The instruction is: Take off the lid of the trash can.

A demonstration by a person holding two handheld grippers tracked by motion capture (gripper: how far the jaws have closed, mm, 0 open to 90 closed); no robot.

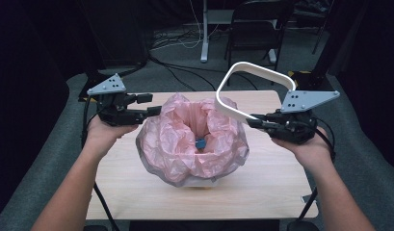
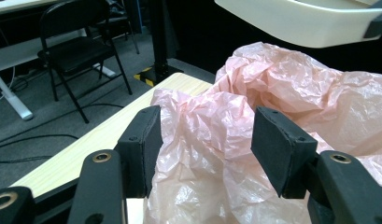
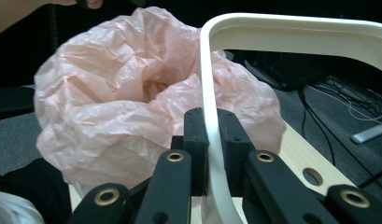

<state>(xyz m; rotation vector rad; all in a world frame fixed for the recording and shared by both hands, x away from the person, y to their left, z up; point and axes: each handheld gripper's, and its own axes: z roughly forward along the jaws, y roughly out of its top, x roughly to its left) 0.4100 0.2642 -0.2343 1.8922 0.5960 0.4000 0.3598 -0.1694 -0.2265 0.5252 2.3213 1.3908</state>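
Observation:
A crumpled pink plastic bag (image 1: 185, 139) bulges over a container in the middle of the wooden table (image 1: 262, 192), and a small blue thing (image 1: 200, 143) lies in its hollow. My right gripper (image 1: 252, 122) is shut on a white rounded-rectangle ring (image 1: 257, 67), which it holds tilted above the bag's right rim. In the right gripper view the pads clamp the ring's band (image 3: 207, 70) with the bag (image 3: 109, 93) behind. My left gripper (image 1: 149, 104) stands open at the bag's left edge. In the left gripper view, bag film (image 2: 207, 154) lies between its jaws, and the ring (image 2: 300, 21) hangs above.
A black folding chair (image 1: 257, 29) and a white desk leg (image 1: 204, 33) stand on the grey floor beyond the table, with cables around them. The same chair (image 2: 81, 46) appears in the left gripper view. Bare tabletop lies in front of the bag.

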